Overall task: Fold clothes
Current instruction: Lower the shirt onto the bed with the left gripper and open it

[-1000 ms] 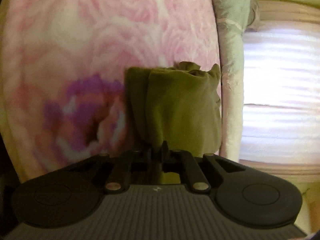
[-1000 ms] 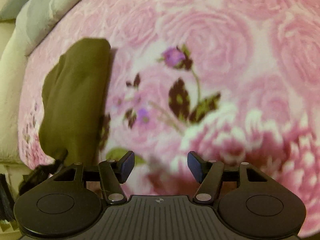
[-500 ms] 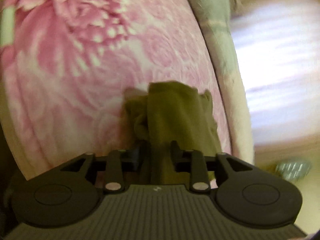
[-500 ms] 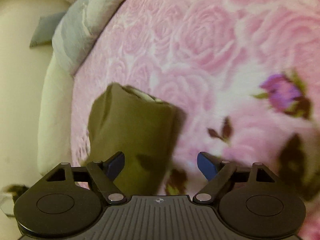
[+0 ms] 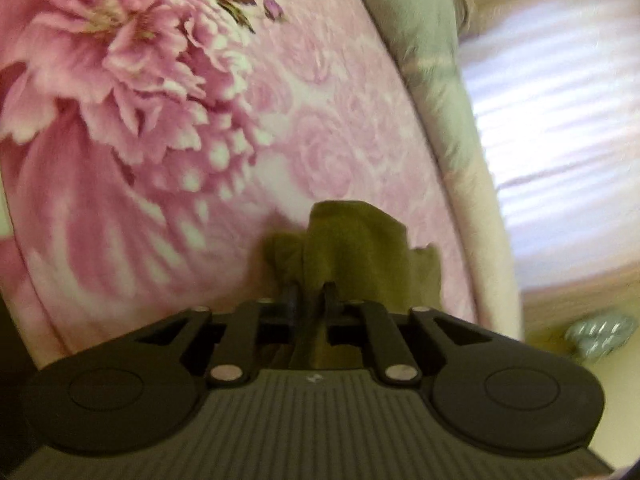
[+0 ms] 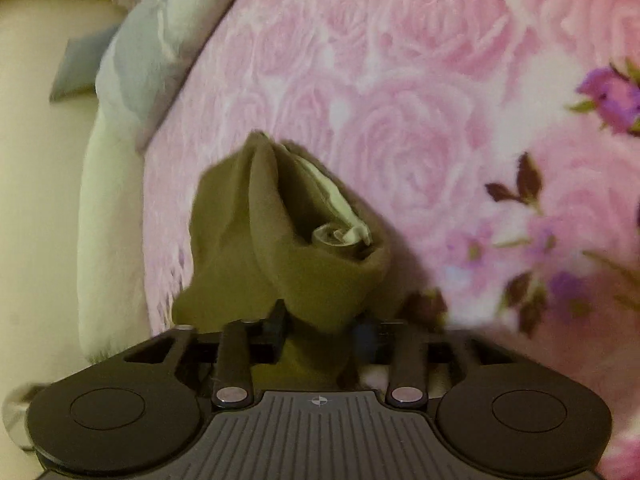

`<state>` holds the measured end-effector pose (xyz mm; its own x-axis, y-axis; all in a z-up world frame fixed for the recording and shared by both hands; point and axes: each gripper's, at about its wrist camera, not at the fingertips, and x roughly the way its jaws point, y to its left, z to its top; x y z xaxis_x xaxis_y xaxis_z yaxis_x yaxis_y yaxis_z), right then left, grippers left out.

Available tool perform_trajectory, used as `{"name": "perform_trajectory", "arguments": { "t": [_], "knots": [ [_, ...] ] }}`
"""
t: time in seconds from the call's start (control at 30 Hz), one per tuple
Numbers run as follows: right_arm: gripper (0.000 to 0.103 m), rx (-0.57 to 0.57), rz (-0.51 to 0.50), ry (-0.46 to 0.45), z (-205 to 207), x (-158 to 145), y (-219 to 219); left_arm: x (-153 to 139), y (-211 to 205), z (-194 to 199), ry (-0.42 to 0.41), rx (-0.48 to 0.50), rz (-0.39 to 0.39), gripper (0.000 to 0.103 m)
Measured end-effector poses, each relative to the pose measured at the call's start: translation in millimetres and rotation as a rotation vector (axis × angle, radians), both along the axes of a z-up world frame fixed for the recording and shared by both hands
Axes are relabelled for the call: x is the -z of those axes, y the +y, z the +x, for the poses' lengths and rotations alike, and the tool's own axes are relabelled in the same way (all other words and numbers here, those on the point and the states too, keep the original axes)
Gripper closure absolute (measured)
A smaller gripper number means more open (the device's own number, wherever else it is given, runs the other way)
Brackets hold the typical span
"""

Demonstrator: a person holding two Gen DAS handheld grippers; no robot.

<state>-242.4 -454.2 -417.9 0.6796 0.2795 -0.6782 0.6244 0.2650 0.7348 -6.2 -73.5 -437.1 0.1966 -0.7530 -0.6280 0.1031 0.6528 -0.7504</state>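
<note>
Olive garment (image 5: pixel 356 248) pinched in left jaws, between half-open right jaws

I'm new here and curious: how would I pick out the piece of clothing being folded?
Find the big pink rose-printed blanket covering the bed. Near its edge, beside the pale grey-green bedding, is a bunched olive-green garment with a pale lining showing inside. It is the only dark, plain cloth there, and both grippers' fingers meet it.
</note>
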Motion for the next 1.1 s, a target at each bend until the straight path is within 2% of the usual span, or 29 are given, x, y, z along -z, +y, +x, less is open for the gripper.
{"name": "perform_trajectory", "arguments": {
  "t": [0.07, 0.1, 0.17, 0.23, 0.33, 0.43, 0.5, 0.53, 0.57, 0.6, 0.67, 0.77, 0.87, 0.9, 0.93, 0.97, 1.0, 1.1],
  "knots": [
    [0.037, -0.077, -0.092, 0.031, -1, -13, -11, 0, 2, 1, 0.018, 0.034, 0.018, 0.075],
    [0.037, -0.123, -0.144, 0.032, 0, -20, -18, -1, 6, -1, 0.026, 0.032, 0.020, 0.074],
    [0.037, -0.180, -0.218, 0.022, 2, -33, -37, 0, 16, -5, 0.045, 0.003, 0.017, 0.067],
    [0.037, -0.227, -0.246, -0.008, 9, -37, -56, 5, 23, -11, 0.069, -0.027, 0.006, 0.063],
    [0.037, -0.288, -0.214, -0.042, 35, -25, -70, 15, 21, -16, 0.102, -0.046, -0.017, 0.056],
    [0.037, -0.315, -0.105, -0.060, 68, 4, -74, 22, 14, -12, 0.090, -0.085, -0.065, 0.056],
    [0.037, -0.292, -0.025, -0.086, 81, 22, -73, 25, 8, -6, 0.069, -0.114, -0.107, 0.061],
    [0.038, -0.278, 0.008, -0.099, 86, 30, -71, 27, 4, -2, 0.060, -0.108, -0.119, 0.069],
    [0.052, -0.267, 0.035, -0.110, 91, 37, -70, 28, -1, 3, 0.049, -0.088, -0.111, 0.093],
    [0.084, -0.288, 0.012, -0.092, 95, 38, -66, 29, -6, 7, 0.040, -0.071, -0.104, 0.095],
    [0.088, -0.306, -0.034, -0.087, 99, 34, -61, 27, -15, 17, 0.029, -0.046, -0.096, 0.096],
    [0.090, -0.286, -0.108, -0.173, 92, 16, -64, 9, -28, 35, -0.061, 0.005, -0.101, 0.096],
    [0.089, -0.258, -0.163, -0.215, 96, 7, -68, 5, -43, 53, -0.082, 0.026, -0.066, 0.093],
    [0.084, -0.258, -0.190, -0.197, 101, 8, -68, 4, -49, 59, -0.086, 0.034, -0.037, 0.090],
    [0.071, -0.261, -0.205, -0.158, 106, 11, -67, 4, -53, 64, -0.085, 0.039, 0.021, 0.084],
    [0.049, -0.254, -0.248, -0.098, 111, 11, -65, 2, -56, 65, -0.096, 0.044, 0.053, 0.083],
    [0.044, -0.237, -0.321, -0.082, 108, 3, -64, -2, -60, 62, -0.127, 0.066, 0.061, 0.082],
    [0.044, -0.191, -0.550, -0.088, 97, -30, -58, -14, -73, 53, -0.220, 0.130, 0.087, 0.083]
  ]
}}
